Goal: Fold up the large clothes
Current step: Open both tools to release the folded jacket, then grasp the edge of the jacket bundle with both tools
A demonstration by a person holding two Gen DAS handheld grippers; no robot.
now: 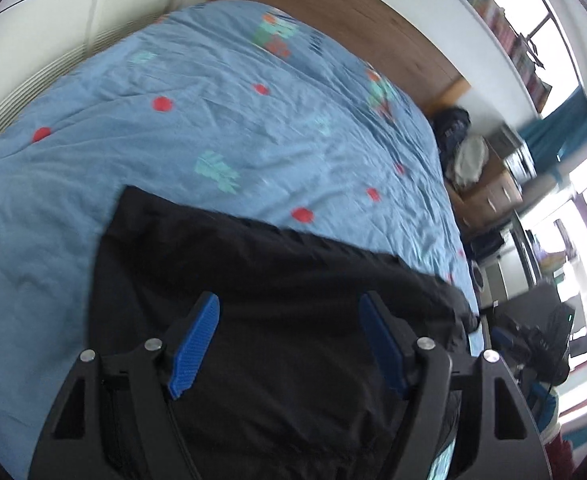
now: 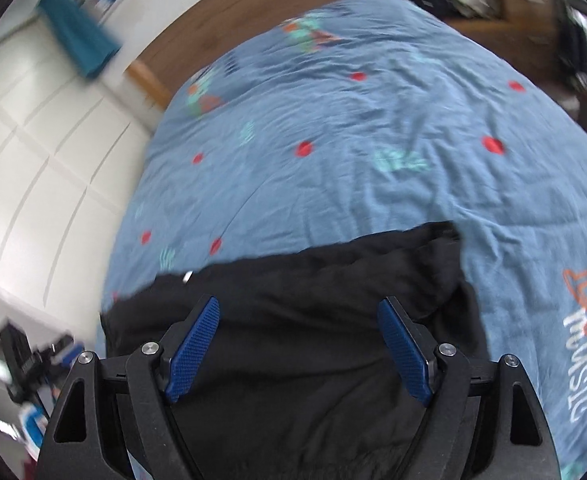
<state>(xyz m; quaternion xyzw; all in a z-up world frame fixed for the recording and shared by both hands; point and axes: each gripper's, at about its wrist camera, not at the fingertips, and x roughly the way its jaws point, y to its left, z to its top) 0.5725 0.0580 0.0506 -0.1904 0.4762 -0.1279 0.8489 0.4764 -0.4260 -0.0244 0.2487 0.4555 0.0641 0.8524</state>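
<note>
A black garment (image 1: 273, 264) lies folded on the near part of a blue printed bed cover (image 1: 233, 140). My left gripper (image 1: 289, 298) hovers above it, jaws wide apart, blue pads (image 1: 197, 344) bare with nothing between them. In the right wrist view the same black garment (image 2: 333, 272) lies below my right gripper (image 2: 299, 302), which is also open and holds nothing. Its far edge runs across the cover (image 2: 353, 180) just beyond the fingertips. Both views are blurred by motion.
A wooden headboard (image 1: 333, 4) stands at the far end of the bed, with white cupboard doors (image 2: 33, 160) along one side. A wooden drawer unit (image 1: 489, 196) with bags and clutter stands on the other side, under a bookshelf (image 1: 505, 36) and bright windows.
</note>
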